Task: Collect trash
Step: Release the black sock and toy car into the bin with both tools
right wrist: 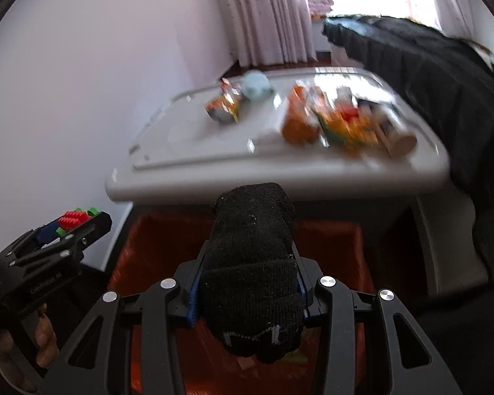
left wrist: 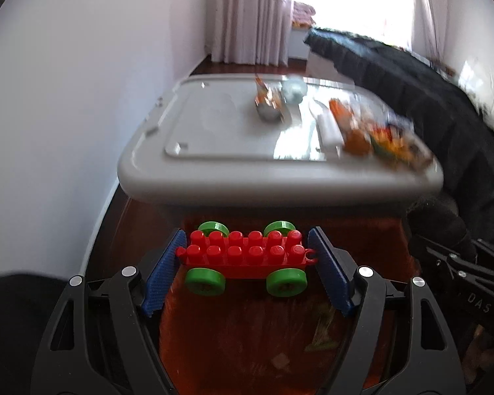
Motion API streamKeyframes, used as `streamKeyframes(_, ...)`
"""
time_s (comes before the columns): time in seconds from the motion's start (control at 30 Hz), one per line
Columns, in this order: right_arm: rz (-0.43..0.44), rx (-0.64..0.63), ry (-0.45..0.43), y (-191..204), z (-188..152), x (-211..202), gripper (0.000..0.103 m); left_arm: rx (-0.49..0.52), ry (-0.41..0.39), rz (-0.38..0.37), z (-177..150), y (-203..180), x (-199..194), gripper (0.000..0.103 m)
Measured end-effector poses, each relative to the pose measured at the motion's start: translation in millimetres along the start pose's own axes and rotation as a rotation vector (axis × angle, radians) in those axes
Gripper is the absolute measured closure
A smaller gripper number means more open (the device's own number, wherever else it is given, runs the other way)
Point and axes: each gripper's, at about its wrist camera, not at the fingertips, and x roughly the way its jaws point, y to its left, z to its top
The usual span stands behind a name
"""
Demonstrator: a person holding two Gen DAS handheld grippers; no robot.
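Observation:
My left gripper (left wrist: 245, 256) is shut on a red toy brick car with green wheels (left wrist: 245, 255), held above an orange bin (left wrist: 247, 329). It also shows at the left of the right wrist view (right wrist: 74, 222). My right gripper (right wrist: 247, 283) is shut on a rolled black sock (right wrist: 252, 270), held over the same orange bin (right wrist: 332, 250). On the grey lid (left wrist: 214, 138) beyond lie blurred wrappers (right wrist: 225, 105), a pale blue ball (right wrist: 255, 85), an orange packet (right wrist: 299, 121) and a paper cup (right wrist: 401, 141).
The grey lidded box (right wrist: 181, 181) stands behind the bin against a white wall. A black coat (left wrist: 428, 98) lies over furniture to the right. Curtains (left wrist: 247, 13) and a bright window are at the back. Scraps (left wrist: 322, 332) lie in the bin.

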Motion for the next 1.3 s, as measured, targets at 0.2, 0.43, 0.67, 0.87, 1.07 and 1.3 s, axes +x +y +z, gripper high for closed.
streamKeyframes(0.2,0.005,0.047,0.081,-14.3,-27.6,17.3,0.06,0.058,0.089,0.017,-35.4,-13.5,18.6,0.029)
streamKeyframes(0.43,0.004,0.078,0.123,-19.6,-33.1,26.2,0.06,0.047,0.123,0.026,-37.8,-7.9,30.0,0.029)
streamKeyframes(0.67,0.007,0.066,0.141,-15.4,-32.3,33.0,0.057,0.039,0.136,0.019,-40.0,-4.7,31.6,0.029)
streamKeyframes(0.87,-0.018,0.096,0.089,-21.1,-28.9,23.1,0.026,0.063,0.177,0.028,-42.6,-8.4,38.9,0.015)
streamKeyframes(1.07,-0.01,0.157,0.065,-33.9,-27.2,16.8,0.026,0.059,0.171,0.026,-42.8,-7.1,37.9,0.014)
streamKeyframes(1.3,-0.003,0.176,0.069,-37.6,-26.4,16.7,0.026,0.068,0.169,0.022,-43.2,-8.4,37.3,0.014)
